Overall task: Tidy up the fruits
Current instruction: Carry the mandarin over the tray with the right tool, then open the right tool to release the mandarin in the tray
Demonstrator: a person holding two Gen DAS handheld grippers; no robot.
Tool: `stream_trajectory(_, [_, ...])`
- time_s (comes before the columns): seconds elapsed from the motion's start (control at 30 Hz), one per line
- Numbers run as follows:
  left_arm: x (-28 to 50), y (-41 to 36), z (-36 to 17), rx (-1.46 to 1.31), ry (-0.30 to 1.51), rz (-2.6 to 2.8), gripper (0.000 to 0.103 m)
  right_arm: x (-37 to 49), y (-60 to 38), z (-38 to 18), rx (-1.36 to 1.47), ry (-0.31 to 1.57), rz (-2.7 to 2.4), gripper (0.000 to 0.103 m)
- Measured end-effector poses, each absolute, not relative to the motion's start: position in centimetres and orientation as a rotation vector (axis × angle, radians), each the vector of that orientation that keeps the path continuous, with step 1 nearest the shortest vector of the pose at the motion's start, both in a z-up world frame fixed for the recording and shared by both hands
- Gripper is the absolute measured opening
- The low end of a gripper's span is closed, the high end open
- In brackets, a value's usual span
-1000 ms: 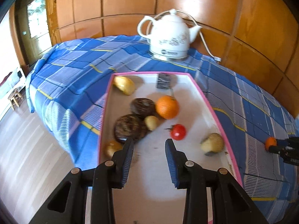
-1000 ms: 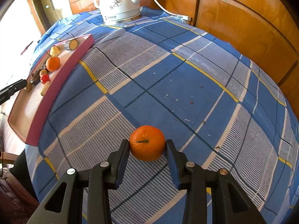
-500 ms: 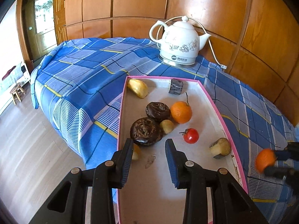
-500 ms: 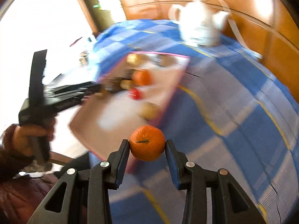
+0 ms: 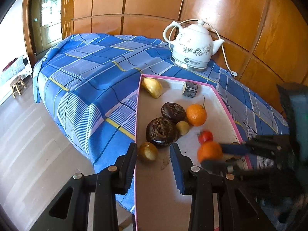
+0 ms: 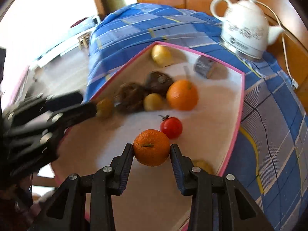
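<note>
Over the tray [image 5: 225, 104] in the left wrist view, left tongs [image 5: 154, 154] are hovering spread and empty, most fruits already lying inside. Right wrist view: right tongs [image 6: 151, 148] are pinching a mandarin [image 6: 151, 147] above the tray, release remaining.

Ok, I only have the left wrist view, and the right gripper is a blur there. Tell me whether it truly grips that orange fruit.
Observer: Yes. In the right wrist view the right gripper presses the mandarin from both sides, stem towards the camera.
Operator: Say what lies under it.
Observer: Bare floor of the tray, with the tomato just beyond. I cannot tell whether the mandarin touches the floor.
Operator: Report anything hidden near the pink wall.
Observer: A yellowish fruit lies by that wall, partly behind the gripper's right finger.
</note>
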State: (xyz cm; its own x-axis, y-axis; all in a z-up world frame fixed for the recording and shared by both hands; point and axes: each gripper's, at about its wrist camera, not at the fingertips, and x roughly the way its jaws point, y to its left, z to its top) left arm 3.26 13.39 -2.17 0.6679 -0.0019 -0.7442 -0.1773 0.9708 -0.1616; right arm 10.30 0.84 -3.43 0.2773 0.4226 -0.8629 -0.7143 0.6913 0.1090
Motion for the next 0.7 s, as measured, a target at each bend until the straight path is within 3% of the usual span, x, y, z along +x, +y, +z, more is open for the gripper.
stream_trajectory(0.53, [2.9,12.8,-1.8,-0.225,0.818,0.081,0.040,9.9,-1.3,-2.7,-0.228,1.057,0.786,0.041])
stream_trajectory(0.6, [2.8,12.7,-1.7,-0.224,0.815,0.080,0.040,9.7,-1.7,-2.3,-0.212,1.045,0.792,0.048])
stream_trajectory(0.7, [2.6,12.6,-1.7,-0.220,0.814,0.080,0.042,9.7,-2.3,-1.5,-0.186,1.019,0.790,0.050])
